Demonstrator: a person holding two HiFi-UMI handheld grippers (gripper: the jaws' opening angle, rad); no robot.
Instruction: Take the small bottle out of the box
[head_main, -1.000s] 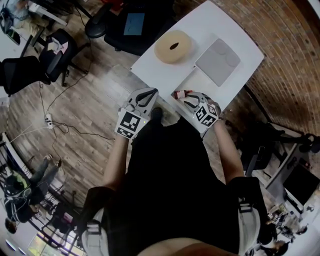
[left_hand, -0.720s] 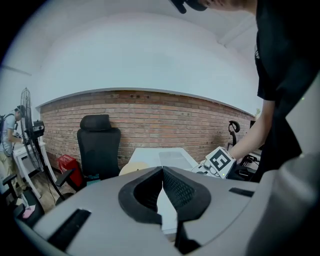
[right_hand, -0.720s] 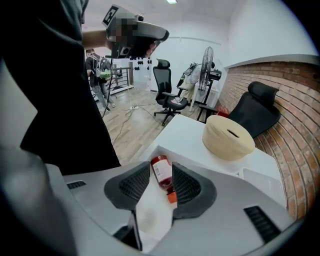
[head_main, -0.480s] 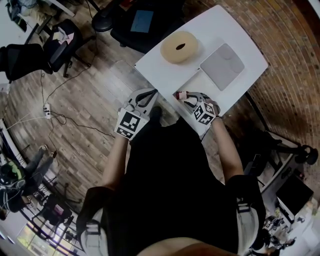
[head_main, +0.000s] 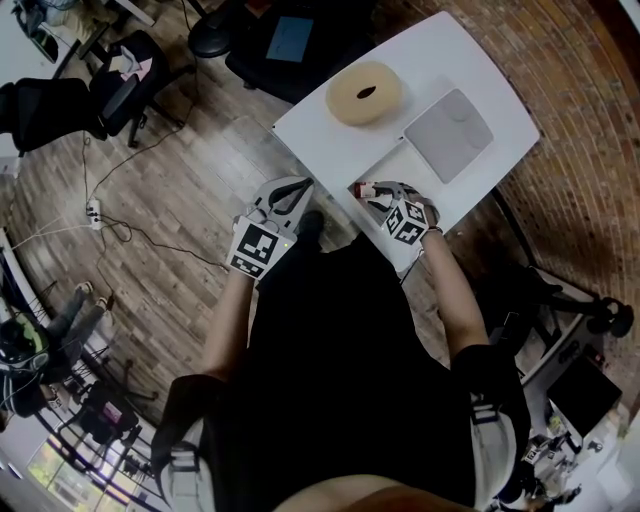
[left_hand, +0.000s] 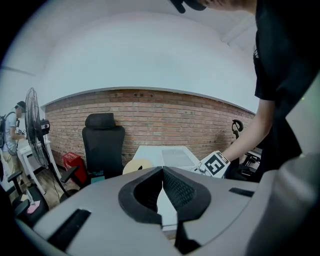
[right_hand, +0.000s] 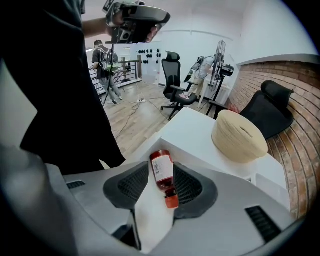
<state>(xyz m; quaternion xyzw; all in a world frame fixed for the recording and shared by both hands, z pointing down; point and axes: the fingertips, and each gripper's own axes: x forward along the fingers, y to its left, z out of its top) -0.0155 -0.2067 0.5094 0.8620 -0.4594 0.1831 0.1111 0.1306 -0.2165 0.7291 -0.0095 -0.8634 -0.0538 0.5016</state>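
Observation:
A small red bottle (right_hand: 161, 172) with a white label and a red cap lies on its side on the white table (head_main: 460, 60), close to the near edge. My right gripper (right_hand: 160, 165) straddles it and its jaws are opening. The bottle rests against the right pad, with a narrow gap at the left one. From the head view the right gripper (head_main: 368, 190) is at the table's near edge, the bottle (head_main: 361, 188) at its tips. A flat grey box (head_main: 448, 120) lies farther back. My left gripper (head_main: 294, 186) hangs off the table's left corner, shut and empty (left_hand: 162, 168).
A cream round ring-shaped object (head_main: 365, 97) sits on the table's far left part (right_hand: 239, 135). Black office chairs (head_main: 120, 90) and cables stand on the wooden floor to the left. A brick wall (head_main: 590, 150) runs along the right. A person (right_hand: 102, 62) stands in the background.
Both grippers stay about where they were, the right one at the table's edge with the bottle. Only the head view has shifted a little.

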